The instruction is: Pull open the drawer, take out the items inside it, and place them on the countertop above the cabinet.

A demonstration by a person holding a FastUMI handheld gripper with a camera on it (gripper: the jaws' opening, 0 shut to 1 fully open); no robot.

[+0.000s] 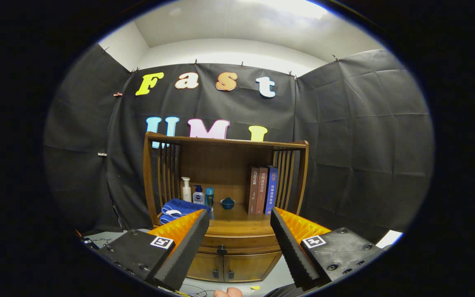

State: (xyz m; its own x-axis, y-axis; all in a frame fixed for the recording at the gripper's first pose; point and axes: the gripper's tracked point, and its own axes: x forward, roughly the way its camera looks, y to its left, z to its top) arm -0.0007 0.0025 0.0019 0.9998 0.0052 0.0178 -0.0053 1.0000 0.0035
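Drawer is sitting closed, nothing taken out yet; I am holding the hand-held gripper wide open, empty, facing its knob.

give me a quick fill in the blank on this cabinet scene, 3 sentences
1. The gripper is ____, its fingers spread with nothing between them.
2. The drawer, under the countertop, is still ____.
3. The folded towel beside the bottles is ____ in colour.

Missing words: open; closed; blue
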